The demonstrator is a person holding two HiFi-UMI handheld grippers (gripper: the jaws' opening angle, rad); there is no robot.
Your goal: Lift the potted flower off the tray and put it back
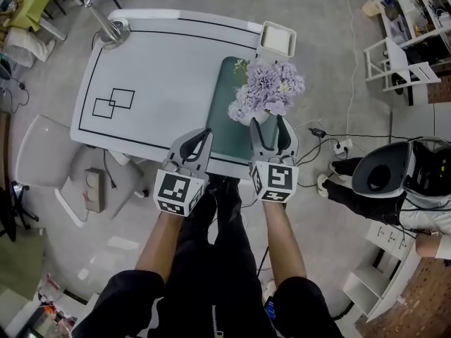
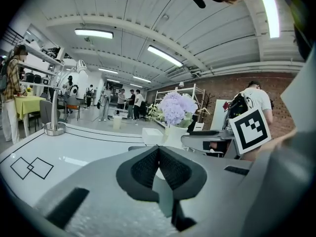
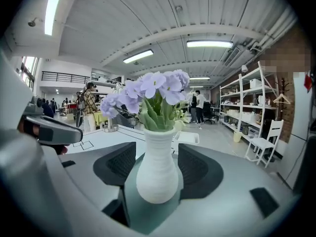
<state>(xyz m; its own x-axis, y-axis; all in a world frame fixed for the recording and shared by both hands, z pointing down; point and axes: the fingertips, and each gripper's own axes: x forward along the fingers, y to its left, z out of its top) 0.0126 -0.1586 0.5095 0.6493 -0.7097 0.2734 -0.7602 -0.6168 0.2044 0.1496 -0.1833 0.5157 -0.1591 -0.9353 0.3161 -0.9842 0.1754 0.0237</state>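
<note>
The potted flower [image 1: 268,89], purple blooms in a white ribbed vase [image 3: 157,174], stands upright on the dark green tray [image 1: 227,136] at the table's near right edge. My right gripper [image 1: 267,127] is open, its two pads on either side of the vase with a small gap on each side. In the right gripper view the vase fills the space between the pads [image 3: 117,164]. My left gripper [image 1: 204,135] is shut with nothing in it, just left of the tray over the white table top. The left gripper view shows the flower [image 2: 174,107] ahead to the right, with the right gripper [image 2: 207,137] beside it.
The white table [image 1: 162,69] bears a black border line and two overlapping squares [image 1: 113,103]. A small white dish [image 1: 277,39] sits at the far end of the tray and a lamp base [image 1: 111,34] at the far left corner. A person [image 1: 394,182] sits at the right, amid floor cables.
</note>
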